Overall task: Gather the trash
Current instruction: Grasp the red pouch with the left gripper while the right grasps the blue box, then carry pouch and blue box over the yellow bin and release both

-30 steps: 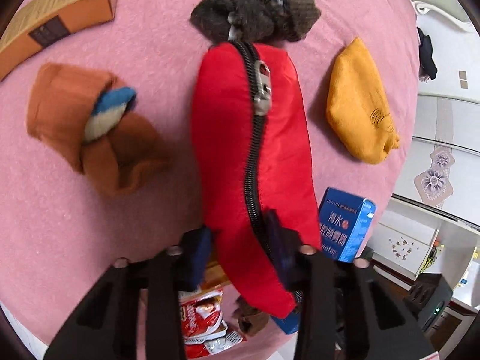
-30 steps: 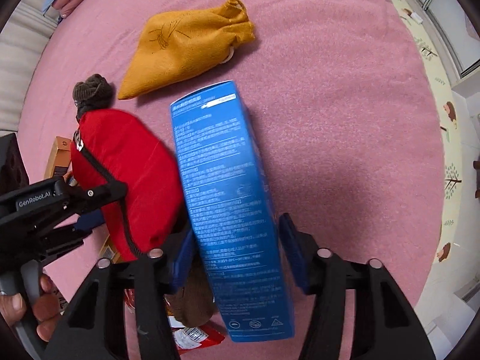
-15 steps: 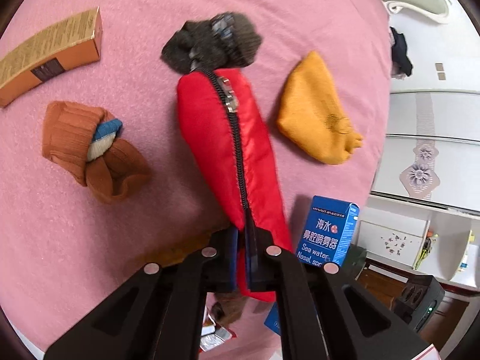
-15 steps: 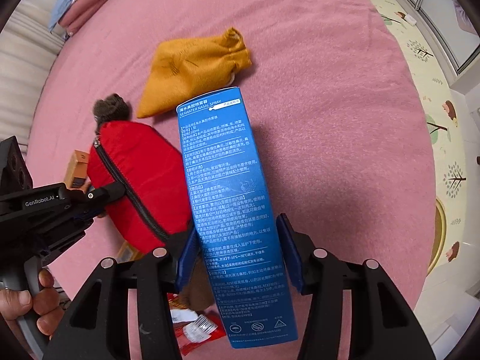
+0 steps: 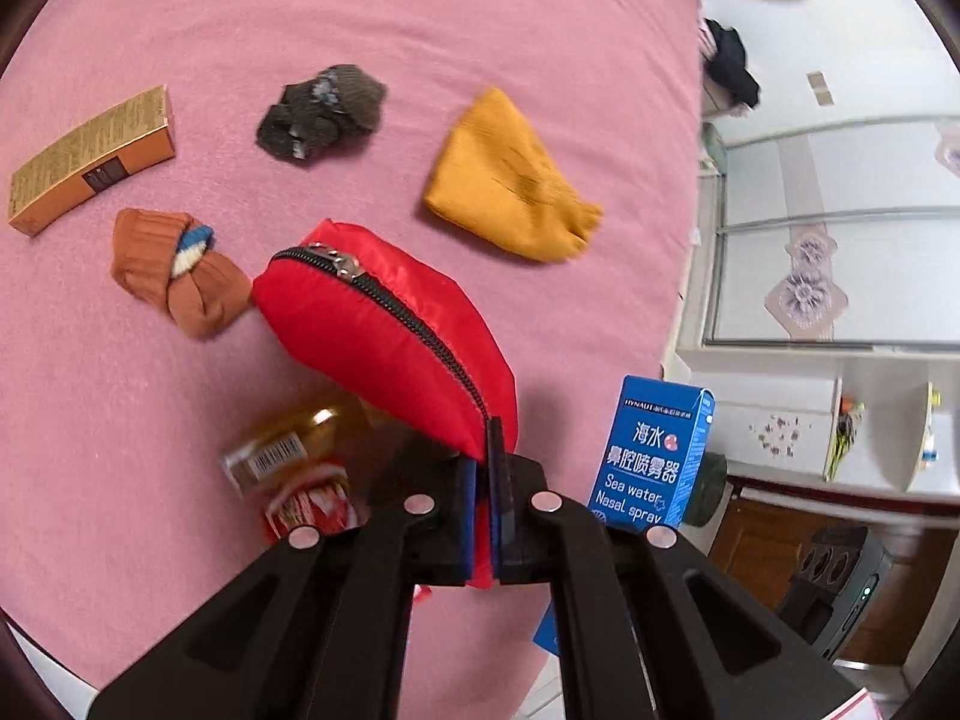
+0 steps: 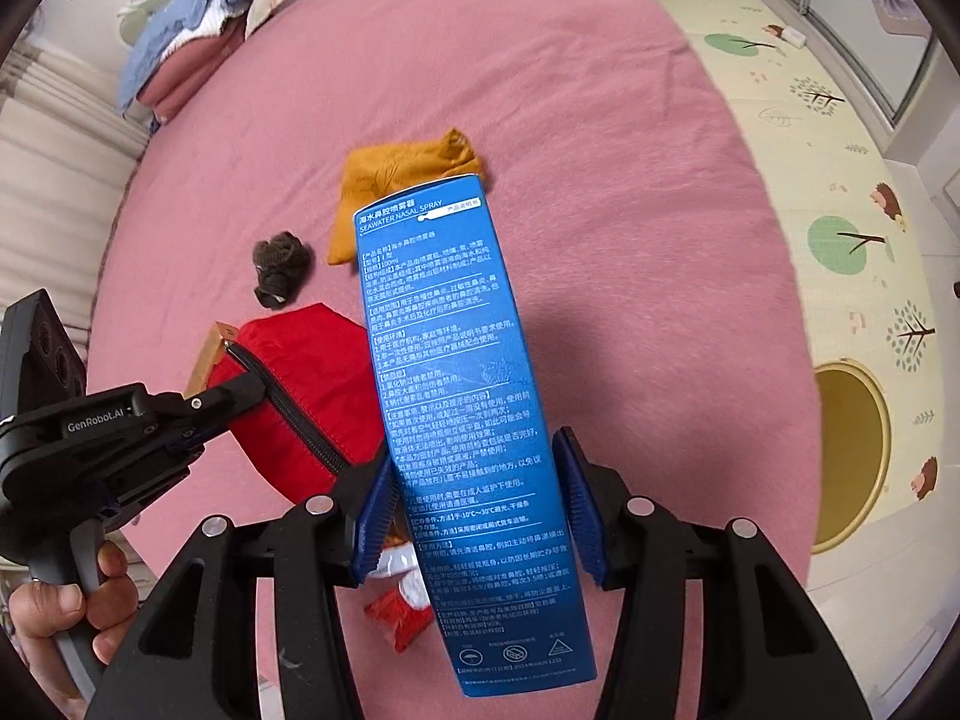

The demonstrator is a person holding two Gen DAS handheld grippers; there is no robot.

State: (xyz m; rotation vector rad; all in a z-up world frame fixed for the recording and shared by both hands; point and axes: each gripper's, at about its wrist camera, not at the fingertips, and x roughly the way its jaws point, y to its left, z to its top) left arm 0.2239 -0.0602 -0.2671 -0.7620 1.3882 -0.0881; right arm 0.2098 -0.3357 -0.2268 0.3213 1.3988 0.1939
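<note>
On the pink bedcover [image 5: 420, 30], seen from the left wrist view, a long gold and brown cardboard box [image 5: 90, 162] is laid at the far left, and a rolled rust-brown sock with a blue and cream band [image 5: 174, 276] is seen beside it. Further right, a dark grey knitted bundle [image 5: 324, 114] and a mustard-yellow cloth pouch [image 5: 510, 180] are laid apart from each other. A red zippered fabric pouch [image 5: 384, 336] is pinched at its lower end by the clenched left gripper [image 5: 480, 516] and is raised off the cover, above a crumpled gold wrapper with a barcode [image 5: 282, 450] and a red and white wrapper [image 5: 306, 504]. At the right, a tall blue seawater nasal spray carton [image 6: 468, 420] is grasped between the blue pads [image 6: 375, 510] of the right gripper [image 6: 474, 510] and is held clear of the cover. A hand [image 6: 66, 606] is seen on the left gripper's handle.
</note>
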